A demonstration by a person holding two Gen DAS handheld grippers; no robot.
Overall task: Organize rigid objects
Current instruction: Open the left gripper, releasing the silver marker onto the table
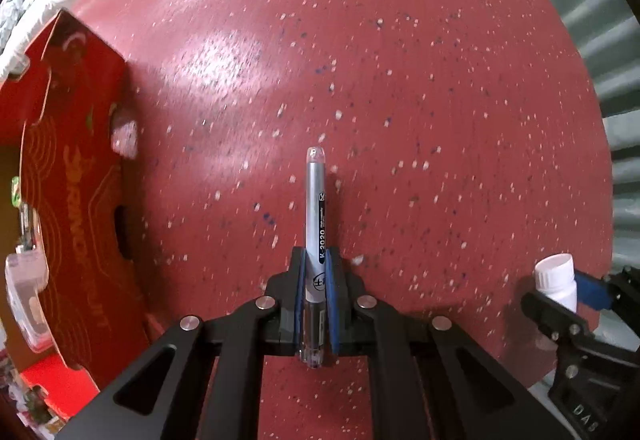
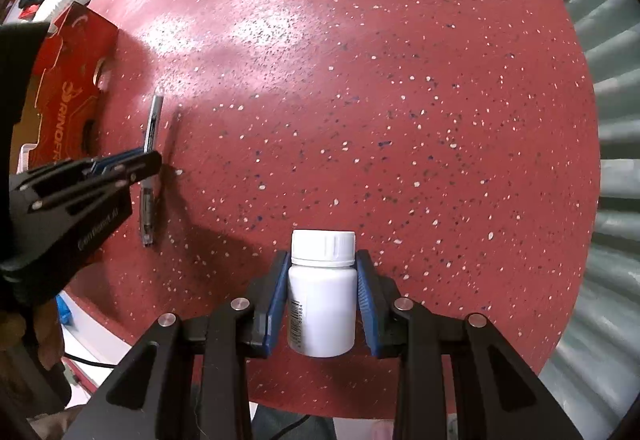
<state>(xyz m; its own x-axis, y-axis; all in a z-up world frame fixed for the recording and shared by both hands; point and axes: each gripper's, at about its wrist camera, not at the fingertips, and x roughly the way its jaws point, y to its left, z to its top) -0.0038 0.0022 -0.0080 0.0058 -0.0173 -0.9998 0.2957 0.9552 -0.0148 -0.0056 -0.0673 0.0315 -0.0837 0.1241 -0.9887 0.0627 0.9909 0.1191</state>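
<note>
At nine o'clock from my left gripper [image 1: 316,304], clamped on the pen [image 1: 315,224] pointing twelve, sits the box [image 1: 72,176]; right gripper [image 2: 322,300] grips the bottle [image 2: 322,292], farther off.

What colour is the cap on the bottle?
White, like the bottle itself; the right wrist view shows it best.

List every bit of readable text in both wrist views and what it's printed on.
"K-2020": silver pen in the left gripper.
"RINOFR", cut off: red cardboard box.
Barcode digits on the white bottle, in the right gripper: too small.
Left gripper's body lettering: blurred.
</note>
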